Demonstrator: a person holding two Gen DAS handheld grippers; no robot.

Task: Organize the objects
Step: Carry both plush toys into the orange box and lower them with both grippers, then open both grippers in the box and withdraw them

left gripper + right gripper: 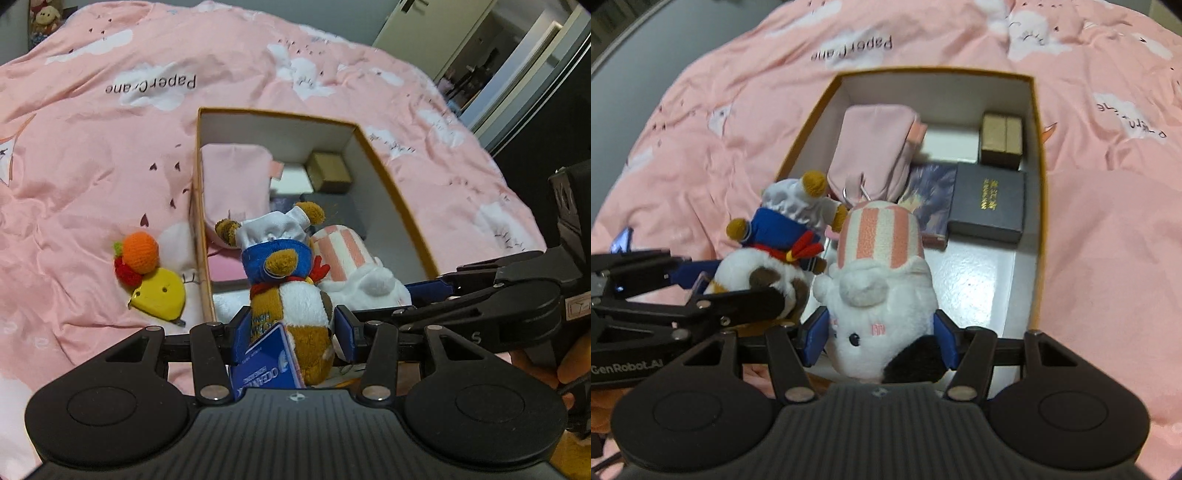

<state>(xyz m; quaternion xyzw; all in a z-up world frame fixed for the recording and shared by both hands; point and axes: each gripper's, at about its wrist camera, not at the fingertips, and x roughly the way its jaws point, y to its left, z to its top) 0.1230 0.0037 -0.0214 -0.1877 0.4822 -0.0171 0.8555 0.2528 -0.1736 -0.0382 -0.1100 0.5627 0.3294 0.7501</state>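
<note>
My left gripper (291, 328) clamps the bear toy (291, 295) and my right gripper (881, 338) the white plush (882, 295) over the half-filled box (1038, 147); tape measure (160, 295) and knitted fruit (136, 258) remain outside.

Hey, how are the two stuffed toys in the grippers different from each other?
The brown toy in the left gripper is brown and white with a blue outfit and red scarf; the white toy in the right gripper is nearly all white with a pink-striped hat. The brown toy carries a blue tag; no tag shows on the white toy. Both are plush, clamped between jaws, over the box.
</note>
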